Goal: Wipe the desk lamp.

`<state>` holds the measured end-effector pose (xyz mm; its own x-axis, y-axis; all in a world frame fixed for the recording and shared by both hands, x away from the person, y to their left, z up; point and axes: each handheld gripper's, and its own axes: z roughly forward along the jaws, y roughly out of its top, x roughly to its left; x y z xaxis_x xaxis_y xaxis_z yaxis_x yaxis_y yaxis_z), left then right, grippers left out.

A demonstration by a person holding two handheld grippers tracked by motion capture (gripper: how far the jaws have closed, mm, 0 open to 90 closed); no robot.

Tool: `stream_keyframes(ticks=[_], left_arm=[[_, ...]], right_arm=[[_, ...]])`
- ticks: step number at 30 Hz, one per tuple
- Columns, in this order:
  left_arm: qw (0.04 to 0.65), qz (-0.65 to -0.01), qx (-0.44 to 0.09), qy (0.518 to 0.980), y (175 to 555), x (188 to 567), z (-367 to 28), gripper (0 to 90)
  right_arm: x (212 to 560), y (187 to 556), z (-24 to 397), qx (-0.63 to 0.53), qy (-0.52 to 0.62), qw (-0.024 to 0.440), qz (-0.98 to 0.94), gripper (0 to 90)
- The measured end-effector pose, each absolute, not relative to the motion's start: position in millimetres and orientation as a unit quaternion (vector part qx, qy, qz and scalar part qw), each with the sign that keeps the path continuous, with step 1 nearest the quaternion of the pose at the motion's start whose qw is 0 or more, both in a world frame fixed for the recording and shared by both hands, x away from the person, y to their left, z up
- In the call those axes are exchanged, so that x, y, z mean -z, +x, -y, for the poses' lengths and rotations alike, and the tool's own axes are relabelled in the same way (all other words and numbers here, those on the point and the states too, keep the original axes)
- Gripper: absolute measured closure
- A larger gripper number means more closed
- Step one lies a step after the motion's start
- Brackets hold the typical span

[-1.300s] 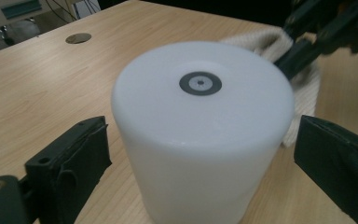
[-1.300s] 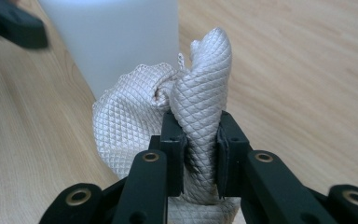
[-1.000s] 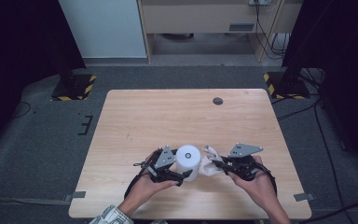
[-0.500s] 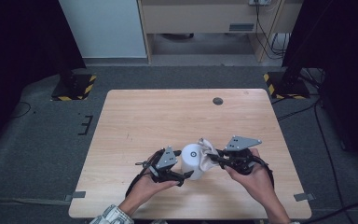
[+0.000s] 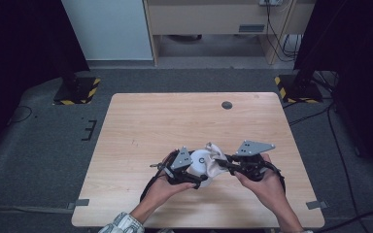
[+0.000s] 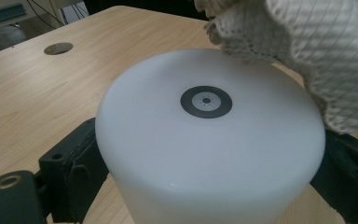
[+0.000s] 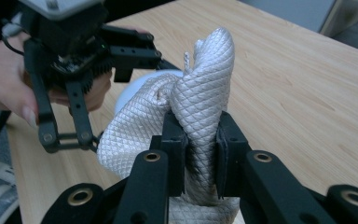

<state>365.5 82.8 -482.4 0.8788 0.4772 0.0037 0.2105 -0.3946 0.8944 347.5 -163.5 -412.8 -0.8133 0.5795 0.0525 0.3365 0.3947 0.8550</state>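
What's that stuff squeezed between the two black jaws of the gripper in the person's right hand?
A bunched fold of white netted cloth, pinched by the right gripper, as the right gripper view shows. Its free end drapes onto the white cylinder clamped by the left gripper.

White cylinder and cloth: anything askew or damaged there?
Nothing damaged. The white cylinder sits tilted between the left gripper's jaws, off the table. The cloth is bunched, pinched by the right gripper, draping over the cylinder's edge.

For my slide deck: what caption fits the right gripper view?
Right tongs pinch a white mesh cloth against a white cylinder gripped by the left tongs.
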Motion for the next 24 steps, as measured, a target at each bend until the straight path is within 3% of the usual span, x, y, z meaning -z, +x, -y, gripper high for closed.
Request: stream_keyframes(ticks=[8,24], left_arm=[[0.508,-0.186,-0.119,0.833,353.1,480.8,-84.1,7.4],[0.516,-0.181,-0.117,0.829,348.1,483.5,-87.5,7.4]], right_arm=[[418.2,353.3,155.7,-0.468,0.279,0.122,-0.83,77.1],[464.5,365.7,162.0,-0.442,0.314,0.087,-0.836,77.7]])
